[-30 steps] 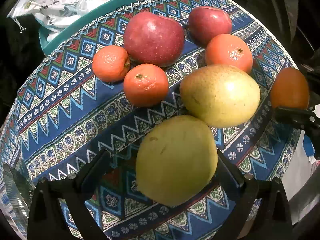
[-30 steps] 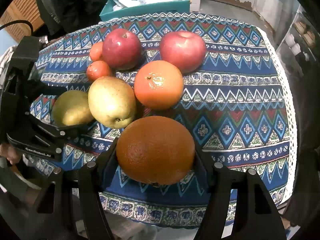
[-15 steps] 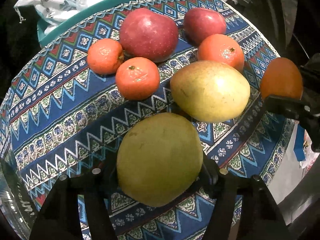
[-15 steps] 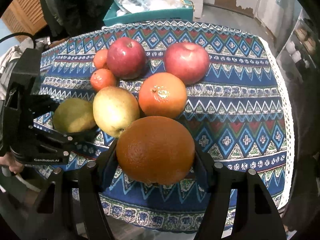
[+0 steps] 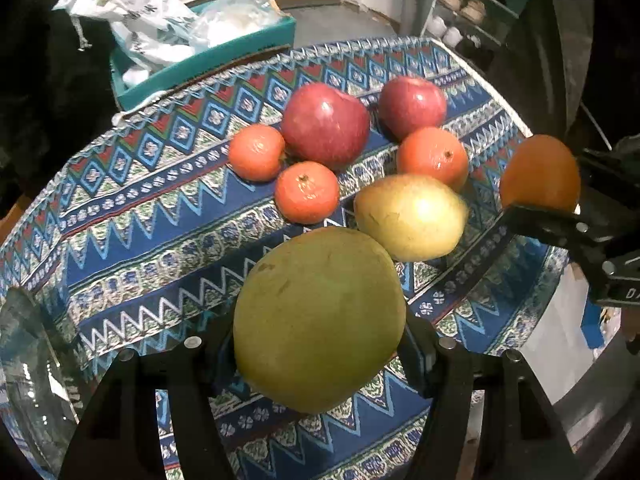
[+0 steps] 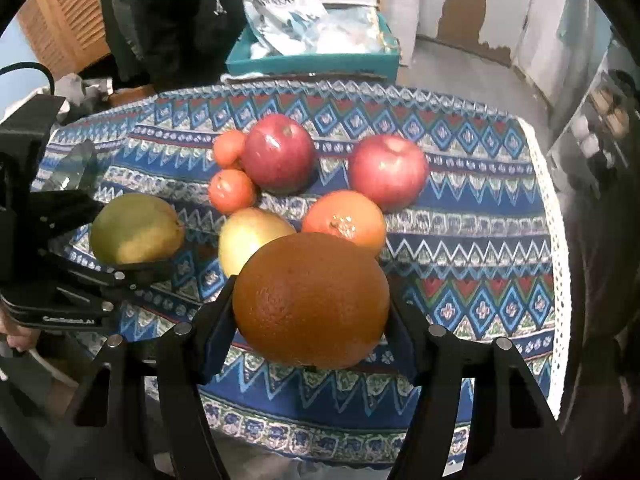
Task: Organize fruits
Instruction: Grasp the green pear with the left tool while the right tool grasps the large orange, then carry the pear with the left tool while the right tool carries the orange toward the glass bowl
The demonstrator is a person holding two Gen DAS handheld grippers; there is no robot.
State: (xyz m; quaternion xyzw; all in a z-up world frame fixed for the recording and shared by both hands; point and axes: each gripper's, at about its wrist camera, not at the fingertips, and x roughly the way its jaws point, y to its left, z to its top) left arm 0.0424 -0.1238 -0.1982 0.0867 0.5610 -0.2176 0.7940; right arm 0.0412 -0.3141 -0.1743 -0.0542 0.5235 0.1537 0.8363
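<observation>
Left gripper (image 5: pixel 320 344) clamped on green pear (image 5: pixel 318 318); right gripper (image 6: pixel 310 312) gripping orange (image 6: pixel 310 304). Both lifted clear of tablecloth (image 6: pixel 460 240). Next: carry to sorted spots, judged.

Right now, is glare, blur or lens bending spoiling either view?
Left wrist view: glare on the yellow pear, slight blur on the rear red apple, tablecloth edges bowed by fisheye. Right wrist view: the gripped orange is sharp; corners vignette dark.
</observation>
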